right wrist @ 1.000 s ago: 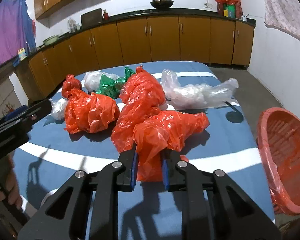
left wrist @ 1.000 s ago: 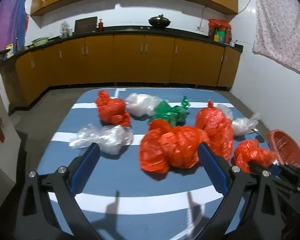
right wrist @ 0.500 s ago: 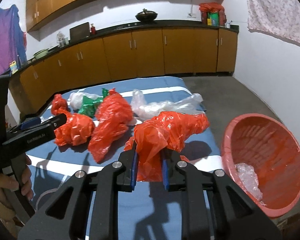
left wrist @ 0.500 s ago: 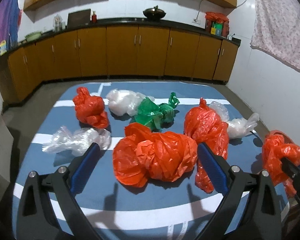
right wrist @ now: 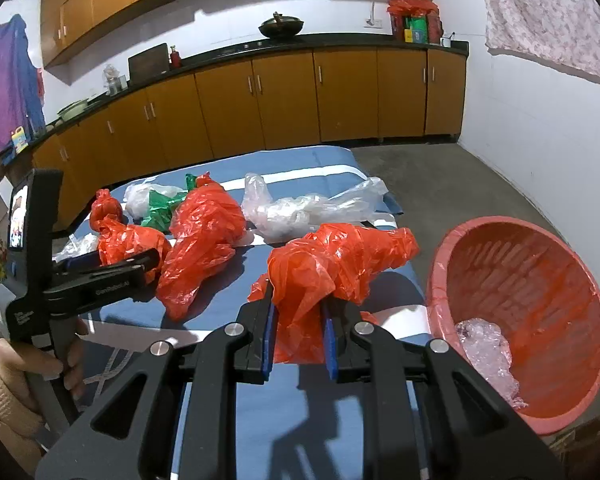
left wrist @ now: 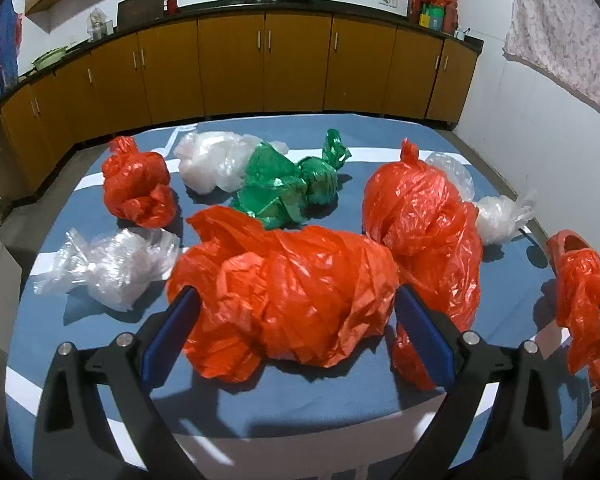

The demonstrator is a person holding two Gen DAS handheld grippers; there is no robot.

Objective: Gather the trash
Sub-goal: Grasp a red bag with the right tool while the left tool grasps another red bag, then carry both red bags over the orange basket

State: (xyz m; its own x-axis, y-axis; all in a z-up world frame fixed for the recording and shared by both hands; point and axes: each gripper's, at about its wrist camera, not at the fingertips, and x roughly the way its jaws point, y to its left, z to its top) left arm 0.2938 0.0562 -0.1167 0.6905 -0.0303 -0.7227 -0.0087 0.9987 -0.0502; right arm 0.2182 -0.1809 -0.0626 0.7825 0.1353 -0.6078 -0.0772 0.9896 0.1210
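Note:
My right gripper (right wrist: pixel 298 332) is shut on a crumpled red plastic bag (right wrist: pixel 336 264) and holds it above the table's right edge, left of the red basket (right wrist: pixel 540 280), which has clear plastic (right wrist: pixel 486 350) in it. That held bag also shows at the right edge of the left wrist view (left wrist: pixel 584 300). My left gripper (left wrist: pixel 292 320) is open, its blue pads either side of a big red bag (left wrist: pixel 292 292) lying on the blue table (left wrist: pixel 300 400).
More bags lie on the table: a tall red one (left wrist: pixel 420 216), a small red one (left wrist: pixel 138 184), a green one (left wrist: pixel 288 188), clear ones (left wrist: pixel 108 264) (left wrist: pixel 212 160) (left wrist: pixel 496 216). Wooden cabinets (left wrist: pixel 260 68) run behind. A white wall (right wrist: pixel 540 128) stands at the right.
My right gripper has carried its red bag right, toward the basket. My left gripper has moved forward, so the big red bag now sits between its open fingers.

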